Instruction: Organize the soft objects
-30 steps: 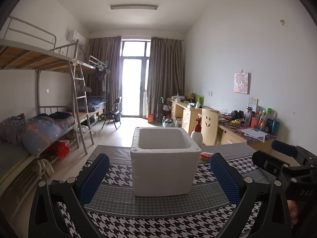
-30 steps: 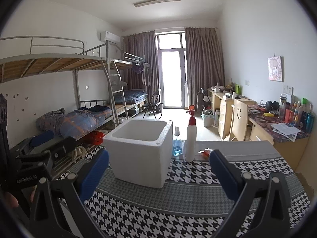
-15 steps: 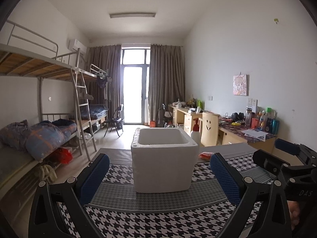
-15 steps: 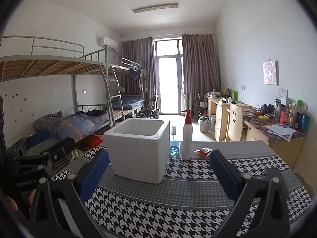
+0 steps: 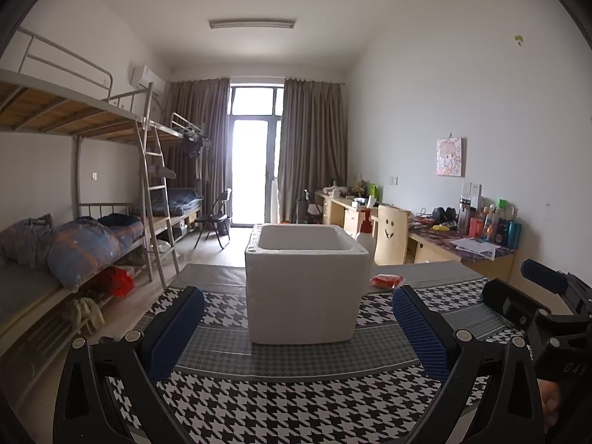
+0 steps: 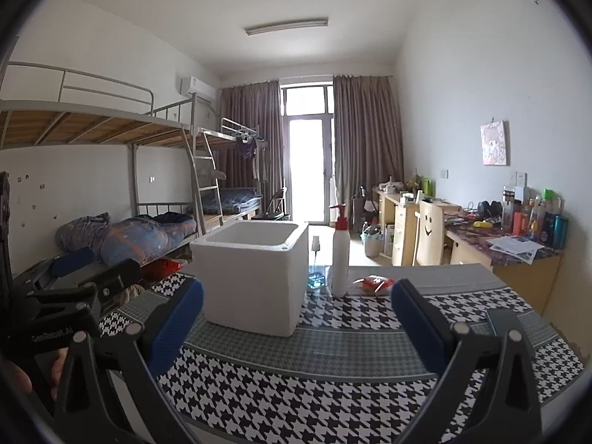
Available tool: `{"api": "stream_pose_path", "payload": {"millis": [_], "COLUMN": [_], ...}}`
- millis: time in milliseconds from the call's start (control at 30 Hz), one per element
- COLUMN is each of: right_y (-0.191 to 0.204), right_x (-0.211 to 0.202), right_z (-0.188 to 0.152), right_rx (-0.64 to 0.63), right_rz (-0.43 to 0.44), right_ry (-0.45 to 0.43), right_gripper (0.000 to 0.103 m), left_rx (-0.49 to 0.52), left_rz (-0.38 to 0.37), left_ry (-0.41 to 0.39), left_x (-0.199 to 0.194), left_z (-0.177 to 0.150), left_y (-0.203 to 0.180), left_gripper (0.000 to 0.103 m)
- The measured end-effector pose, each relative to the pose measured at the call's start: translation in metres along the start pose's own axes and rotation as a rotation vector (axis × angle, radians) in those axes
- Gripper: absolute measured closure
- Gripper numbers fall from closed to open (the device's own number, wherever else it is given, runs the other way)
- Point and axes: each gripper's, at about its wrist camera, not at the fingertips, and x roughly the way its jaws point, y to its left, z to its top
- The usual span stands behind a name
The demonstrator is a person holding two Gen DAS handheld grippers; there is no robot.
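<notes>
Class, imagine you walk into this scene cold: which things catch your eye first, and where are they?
A white foam box stands open-topped in the middle of the houndstooth cloth. Beside it on the far right stand a white pump bottle and a small red packet. Both tools, left and right, hover open and empty.

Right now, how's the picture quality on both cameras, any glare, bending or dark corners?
Left wrist view: the balcony door is blown out white, the bunk bed rails bow with fisheye bending, and the corners are black. Right wrist view: same glare at the door, curved wall lines, dark rim; the foam box and pump bottle look sharp.
</notes>
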Motion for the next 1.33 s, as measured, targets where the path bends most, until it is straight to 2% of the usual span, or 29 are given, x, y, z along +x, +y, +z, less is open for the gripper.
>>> {"api": "stream_pose_path", "payload": {"millis": [733, 1333], "right_y": [0.001, 0.0], "right_x": [-0.02, -0.027], "right_z": [-0.024, -0.031], "right_rx": [0.024, 0.029], "right_rz": [-0.02, -0.027], "right_ry": [0.005, 0.017], "right_gripper": [0.001, 0.001], "left_rx": [0.024, 0.028], "left_rz": [-0.002, -0.013], "left_ry": [-0.03, -0.01], "left_x": [-0.028, -0.028], "left_z": [-0.014, -0.018], "left_y": [-0.007, -0.006], "left_gripper": [0.001, 0.001]}}
